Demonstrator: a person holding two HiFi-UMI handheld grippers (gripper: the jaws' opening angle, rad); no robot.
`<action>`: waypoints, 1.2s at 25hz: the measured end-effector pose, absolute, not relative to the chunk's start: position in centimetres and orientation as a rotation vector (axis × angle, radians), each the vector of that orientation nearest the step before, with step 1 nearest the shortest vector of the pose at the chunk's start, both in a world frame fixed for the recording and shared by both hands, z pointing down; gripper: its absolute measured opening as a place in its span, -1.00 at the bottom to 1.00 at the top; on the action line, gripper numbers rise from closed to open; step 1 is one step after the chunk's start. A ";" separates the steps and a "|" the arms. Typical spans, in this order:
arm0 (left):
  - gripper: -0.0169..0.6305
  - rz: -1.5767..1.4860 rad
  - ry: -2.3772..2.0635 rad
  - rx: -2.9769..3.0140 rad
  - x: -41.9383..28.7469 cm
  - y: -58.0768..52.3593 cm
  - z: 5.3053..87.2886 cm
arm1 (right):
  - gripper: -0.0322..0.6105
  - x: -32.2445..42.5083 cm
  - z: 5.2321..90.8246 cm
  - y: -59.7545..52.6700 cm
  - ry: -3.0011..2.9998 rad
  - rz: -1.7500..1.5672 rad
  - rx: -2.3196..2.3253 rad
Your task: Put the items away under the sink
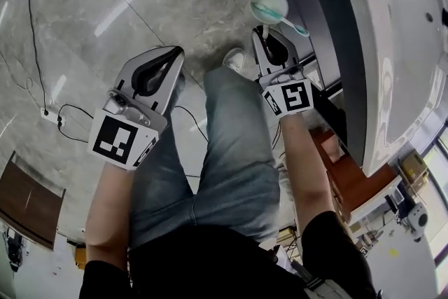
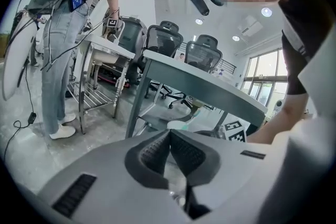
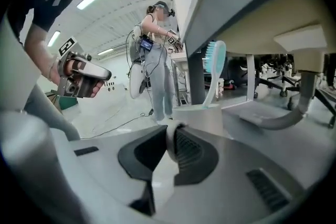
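Upper centre of the head view: right gripper (image 1: 267, 33) carries a white cup (image 1: 269, 2) with a teal toothbrush (image 1: 281, 16) standing loose in it, just beside the sink (image 1: 392, 45) edge at frame right.

Right gripper view: jaws are pinched on a thin white part of the cup (image 3: 202, 112); wall or handle, cannot tell which. The toothbrush (image 3: 214, 63) leans up toward the counter underside. A shelf (image 3: 262, 108) and drain pipe (image 3: 296, 107) lie beyond, centre right.

Left gripper (image 1: 171, 59), frame left, over the floor: jaws together, nothing between them.

Handling, judged:
- The cup looks light, rigid and smooth, so a thin-edge pinch could slip or pivot.
- Keep it upright, because the toothbrush is free and would likely tip out on a tilt.
- Seat the base flat on the shelf before letting go.
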State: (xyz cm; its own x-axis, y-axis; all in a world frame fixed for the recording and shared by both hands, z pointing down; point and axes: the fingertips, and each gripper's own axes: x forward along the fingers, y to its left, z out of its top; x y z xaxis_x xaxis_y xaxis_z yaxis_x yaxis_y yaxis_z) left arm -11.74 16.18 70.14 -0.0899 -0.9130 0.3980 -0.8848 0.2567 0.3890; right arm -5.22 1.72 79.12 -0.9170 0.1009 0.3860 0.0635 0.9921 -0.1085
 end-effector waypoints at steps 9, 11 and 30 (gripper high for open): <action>-0.88 -0.066 -1.970 1.635 -13.1 15.3 72.6 | -0.75 -8.7 81.7 -2.0 -2.769 0.121 -0.055; -0.88 -0.084 -1.973 1.632 -13.3 15.0 72.7 | -0.75 -9.3 81.9 -2.8 -2.778 0.129 -0.031; -0.88 -0.096 -1.962 1.648 -14.0 13.7 73.2 | -0.75 -10.6 82.8 -9.3 -2.798 0.234 0.215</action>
